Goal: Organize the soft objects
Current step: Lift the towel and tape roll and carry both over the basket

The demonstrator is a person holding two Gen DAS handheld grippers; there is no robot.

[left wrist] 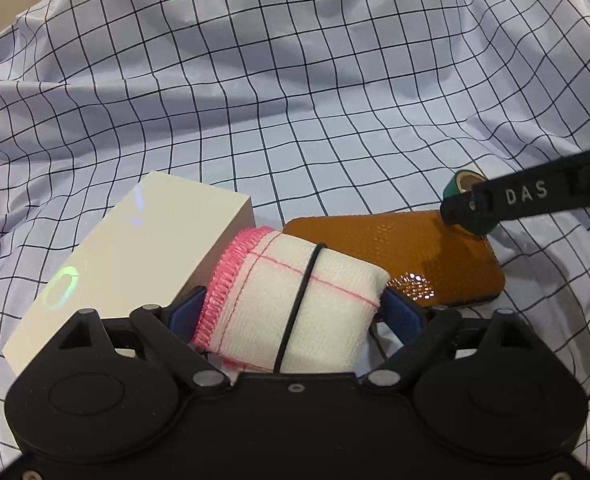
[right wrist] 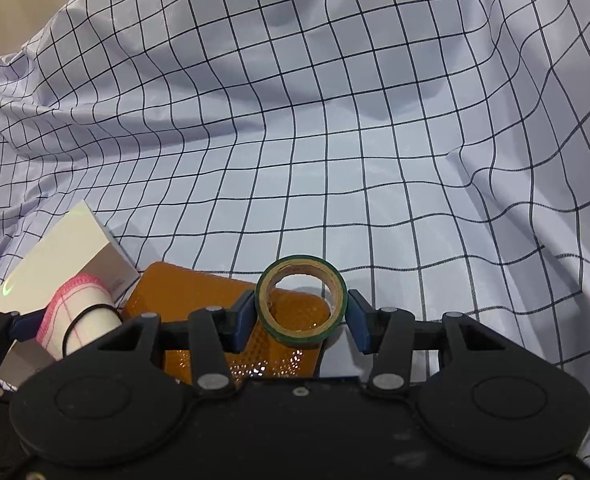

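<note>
The left gripper fingers squeeze the rolled cloth. The right gripper fingers pinch the tape roll. I think both are being set down next to the white box; next, let go gently.

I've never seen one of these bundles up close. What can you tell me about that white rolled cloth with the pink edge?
The rolled cloth looks like white woven gauze, with bright pink stitching along one end and thin pink lines across it. A black elastic band rings its middle. It lies sideways between the left gripper's blue pads, beside the white box and orange case.
</note>
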